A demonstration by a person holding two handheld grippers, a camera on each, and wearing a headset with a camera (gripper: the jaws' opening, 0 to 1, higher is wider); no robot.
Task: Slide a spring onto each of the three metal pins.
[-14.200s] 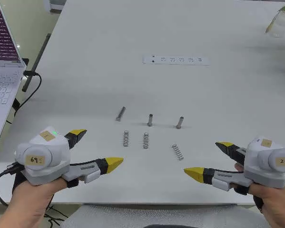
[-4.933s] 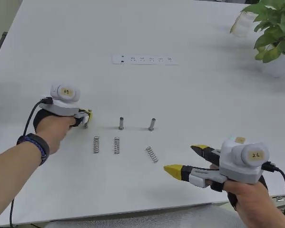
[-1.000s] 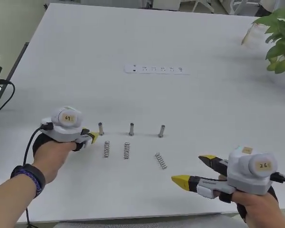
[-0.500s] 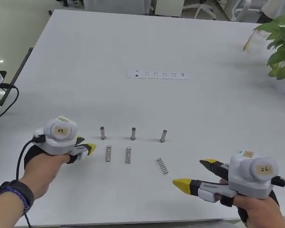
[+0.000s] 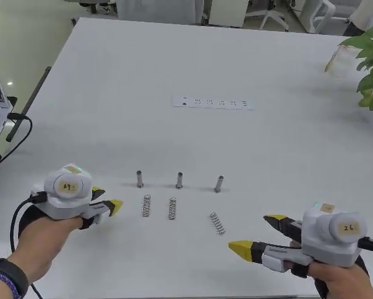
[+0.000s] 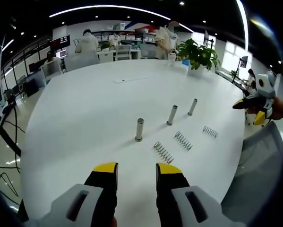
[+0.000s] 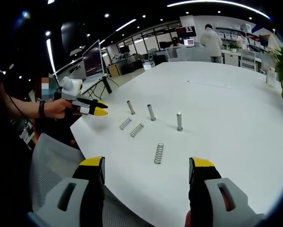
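**Springs still off the pins, both tongs empty**

Your three pins [image 5: 179,180] stand upright in a row on the bench [image 5: 174,50], all bare. The three springs [image 5: 172,208] lie flat at 6 o'clock of them, one near each pin, the right-hand one skewed. Your left tongs [image 5: 106,198] are at 9 o'clock of the springs, jaws parted a little, holding nothing. Your right tongs [image 5: 256,233] hover at 4 o'clock of the springs, jaws spread wide, empty. A power strip [image 5: 214,103] lies well off at 12 o'clock.

White table [image 5: 142,68], power strip [image 5: 213,103] mid-table, leafy plant [image 5: 372,65] at right edge
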